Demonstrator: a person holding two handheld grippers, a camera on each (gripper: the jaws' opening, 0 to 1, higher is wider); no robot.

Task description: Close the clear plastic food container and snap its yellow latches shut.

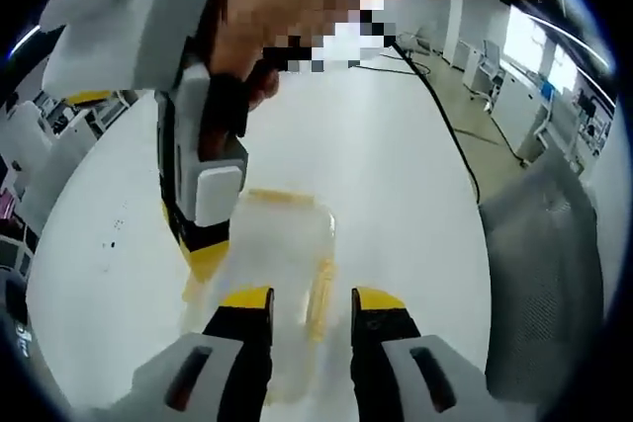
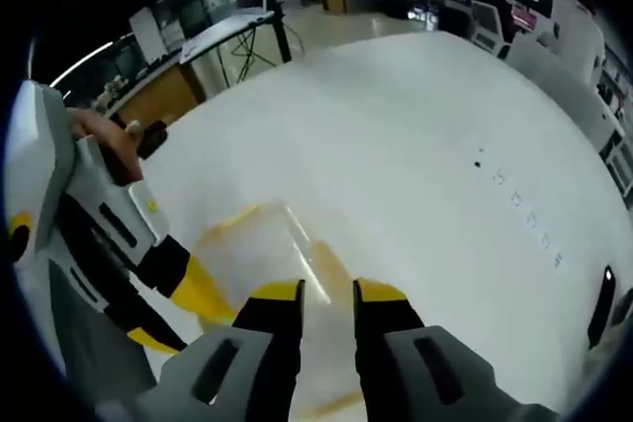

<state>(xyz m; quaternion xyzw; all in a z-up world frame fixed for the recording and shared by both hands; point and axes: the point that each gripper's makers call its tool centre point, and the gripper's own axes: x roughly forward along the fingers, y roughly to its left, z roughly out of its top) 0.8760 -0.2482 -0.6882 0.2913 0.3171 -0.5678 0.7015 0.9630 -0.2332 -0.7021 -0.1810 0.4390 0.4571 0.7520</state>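
The clear plastic container (image 1: 280, 274) with yellow latches (image 1: 319, 298) lies on the white table (image 1: 396, 195), directly in front of both grippers. The left gripper (image 1: 312, 305) hovers over its near edge with jaws narrowly apart, holding nothing. The right gripper (image 2: 327, 295) also has a narrow gap above the container (image 2: 262, 249), and a hand (image 1: 297, 7) holds it from above.

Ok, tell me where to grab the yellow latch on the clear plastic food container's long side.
Pinch the long yellow latch at mid-length, coming from above and outside the clear plastic food container: it is a thin strip along the wall, so the jaws should straddle its narrow width.
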